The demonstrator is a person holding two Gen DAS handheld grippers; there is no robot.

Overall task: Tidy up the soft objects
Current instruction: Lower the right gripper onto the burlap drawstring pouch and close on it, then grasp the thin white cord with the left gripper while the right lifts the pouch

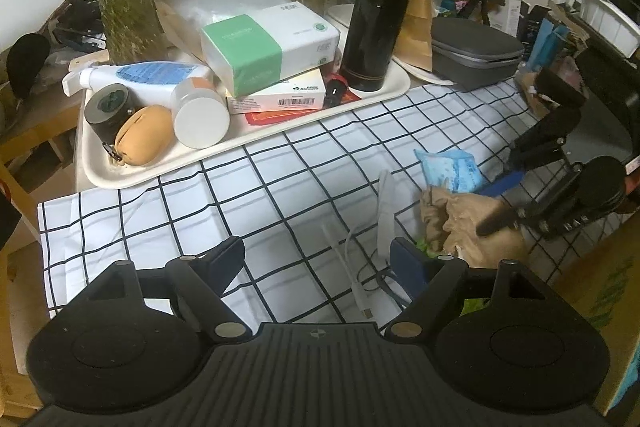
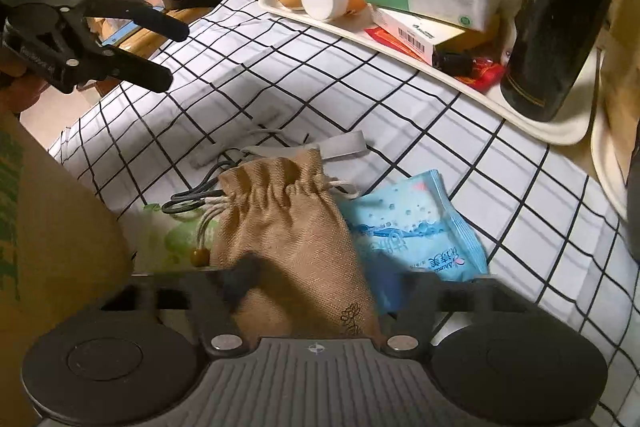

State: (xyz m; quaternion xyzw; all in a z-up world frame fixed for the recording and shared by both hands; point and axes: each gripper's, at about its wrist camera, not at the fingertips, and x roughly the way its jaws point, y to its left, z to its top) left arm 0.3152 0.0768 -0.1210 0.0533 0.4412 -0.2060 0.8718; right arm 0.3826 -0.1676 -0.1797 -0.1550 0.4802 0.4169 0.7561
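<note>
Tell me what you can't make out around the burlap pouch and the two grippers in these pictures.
- Right gripper: its fingertips are motion-blurred in its own wrist view, so pad contact with the burlap pouch is unclear.
- Green packet: mostly hidden under the pouch.
- Blue wipes pack: near end covered by a finger; print too small.
- White cable: runs behind the left gripper in its view.
</note>
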